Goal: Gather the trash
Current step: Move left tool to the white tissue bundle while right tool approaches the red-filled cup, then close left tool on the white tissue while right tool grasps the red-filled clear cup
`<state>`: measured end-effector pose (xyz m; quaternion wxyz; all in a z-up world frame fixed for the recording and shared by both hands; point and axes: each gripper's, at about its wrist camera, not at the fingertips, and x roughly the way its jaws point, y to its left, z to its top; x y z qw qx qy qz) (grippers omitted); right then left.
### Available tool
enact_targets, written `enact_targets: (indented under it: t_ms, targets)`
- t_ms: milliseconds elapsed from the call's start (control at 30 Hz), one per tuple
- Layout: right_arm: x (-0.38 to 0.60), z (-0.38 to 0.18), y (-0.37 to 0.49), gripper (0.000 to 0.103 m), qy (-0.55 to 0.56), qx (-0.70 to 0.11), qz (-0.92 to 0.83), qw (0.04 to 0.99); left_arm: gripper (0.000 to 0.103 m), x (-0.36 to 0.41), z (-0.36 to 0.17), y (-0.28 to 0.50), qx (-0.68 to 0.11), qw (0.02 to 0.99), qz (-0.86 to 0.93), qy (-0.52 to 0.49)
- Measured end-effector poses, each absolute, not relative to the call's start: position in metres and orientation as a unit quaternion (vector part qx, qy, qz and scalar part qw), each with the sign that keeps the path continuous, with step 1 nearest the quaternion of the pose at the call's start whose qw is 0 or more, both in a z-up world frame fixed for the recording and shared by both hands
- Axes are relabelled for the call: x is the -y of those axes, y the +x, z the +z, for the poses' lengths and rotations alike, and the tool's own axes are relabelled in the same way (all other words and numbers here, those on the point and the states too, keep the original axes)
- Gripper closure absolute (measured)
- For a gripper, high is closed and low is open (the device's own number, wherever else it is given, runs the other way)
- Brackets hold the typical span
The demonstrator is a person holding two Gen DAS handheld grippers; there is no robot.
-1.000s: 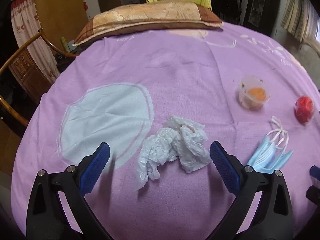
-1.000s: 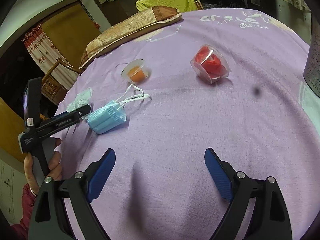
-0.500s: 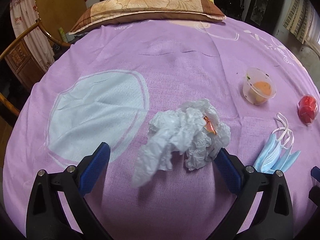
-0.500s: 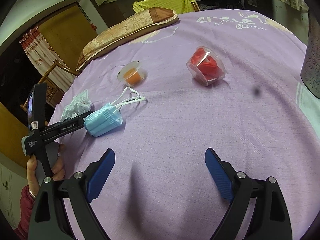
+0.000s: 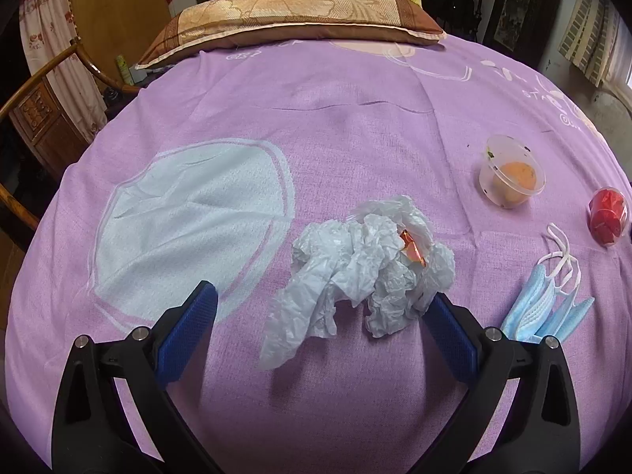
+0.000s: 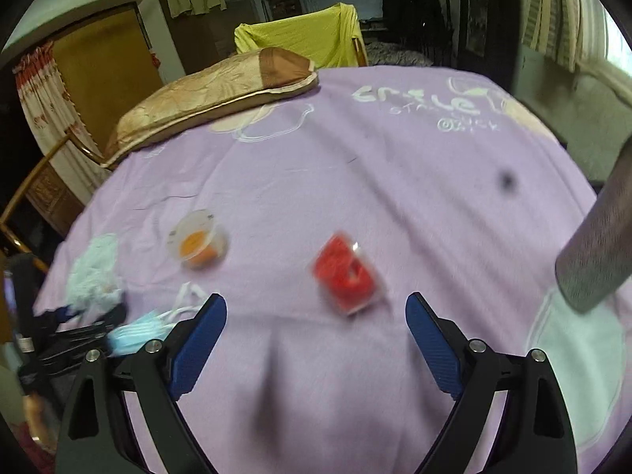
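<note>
Right claw (image 6: 316, 339) nearer red cup (image 6: 347, 274), blurred

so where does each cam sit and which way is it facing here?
Left wrist: on the left gripper, looking down its open fingers across the purple bedsheet at the crumpled plastic bag; only its own fingers show.
Right wrist: on the right gripper, aimed at the red-filled cup; blurred, its open fingers plus the left gripper at far left.
Shared: bag, blue masks, orange-filled cup, red-filled cup, pillow.
</note>
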<state>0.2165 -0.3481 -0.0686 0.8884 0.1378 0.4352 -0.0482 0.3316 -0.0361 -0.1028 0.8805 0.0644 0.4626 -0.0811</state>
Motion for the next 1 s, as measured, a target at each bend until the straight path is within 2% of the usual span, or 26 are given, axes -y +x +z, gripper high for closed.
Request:
enact_targets:
  t_ms: [133, 333, 400, 467, 700, 867, 933, 1000]
  targets:
    - [0.351, -0.092, 0.226, 0.012, 0.095, -0.441, -0.076, 0.889, 0.005, 0.036, -0.103, 0.331, -0.463, 0.881, -0.080, 0.064]
    - [0.368, -0.106, 0.236, 0.014, 0.119, -0.449, -0.077, 0.882, 0.005, 0.036, -0.103, 0.332, -0.463, 0.880, -0.081, 0.064]
    - [0.367, -0.107, 0.237, 0.027, 0.115, -0.449, -0.077, 0.883, 0.005, 0.036, -0.102, 0.332, -0.463, 0.880, -0.081, 0.064]
    - [0.364, -0.107, 0.237, 0.062, 0.109, -0.449, -0.074, 0.884, 0.005, 0.036, -0.102, 0.332, -0.463, 0.880, -0.081, 0.064]
    - [0.369, -0.104, 0.233, 0.062, 0.129, -0.443, -0.079, 0.883, 0.008, 0.033, -0.098, 0.333, -0.464, 0.879, -0.095, 0.052]
    - [0.368, -0.108, 0.235, 0.061, 0.127, -0.455, -0.079, 0.878, 0.035, 0.032, -0.094, 0.332, -0.453, 0.884, -0.103, 0.048]
    - [0.365, -0.108, 0.236, 0.062, 0.120, -0.455, -0.080, 0.879, 0.059, 0.031, -0.091, 0.331, -0.448, 0.886, -0.112, 0.044]
    - [0.366, -0.108, 0.236, 0.062, 0.122, -0.454, -0.080, 0.879, 0.070, 0.029, -0.088, 0.330, -0.447, 0.885, -0.129, 0.029]
